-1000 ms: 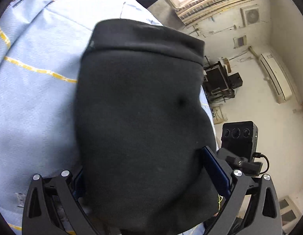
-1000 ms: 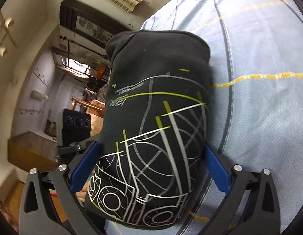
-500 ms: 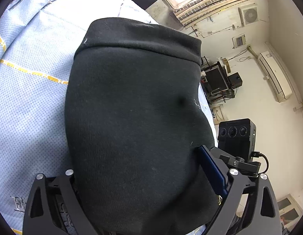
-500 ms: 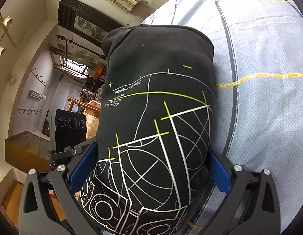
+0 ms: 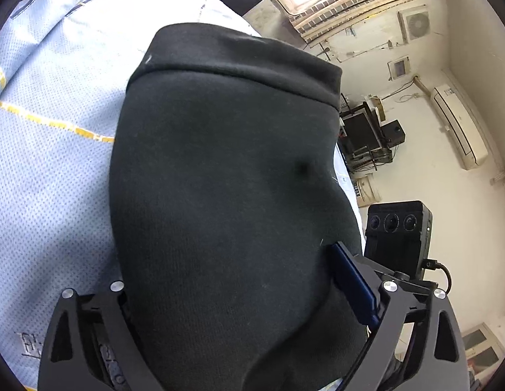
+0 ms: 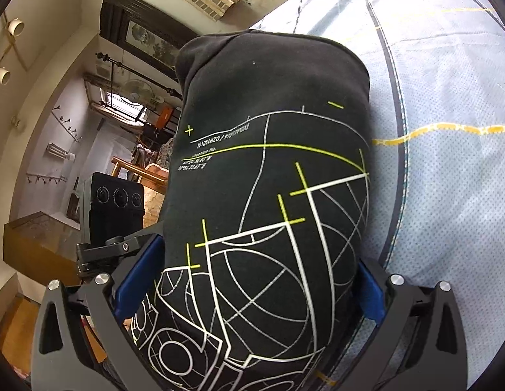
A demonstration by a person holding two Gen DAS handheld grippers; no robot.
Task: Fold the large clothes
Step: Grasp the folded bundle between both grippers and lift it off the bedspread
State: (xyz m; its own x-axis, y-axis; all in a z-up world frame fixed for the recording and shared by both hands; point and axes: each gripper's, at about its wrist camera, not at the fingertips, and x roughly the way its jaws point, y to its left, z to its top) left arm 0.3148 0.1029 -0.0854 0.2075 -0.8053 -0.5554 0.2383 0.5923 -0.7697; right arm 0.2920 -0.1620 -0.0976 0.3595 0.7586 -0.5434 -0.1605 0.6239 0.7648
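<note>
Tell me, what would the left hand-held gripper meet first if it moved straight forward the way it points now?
The black garment itself: the left hand-held gripper is shut on it, and the fabric fills the line ahead. Past its folded edge lies the light blue bedsheet, though depth is hard to judge.

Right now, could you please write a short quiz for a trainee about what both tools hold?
1. True or false: the left tool holds the black garment between its fingers.
2. Which side of the garment faces the right tool camera? A plain black; B printed with white and yellow lines; C striped red.
3. What lies behind the garment in both views?

Key:
1. True.
2. B.
3. A light blue bed sheet with yellow and grey lines.
</note>
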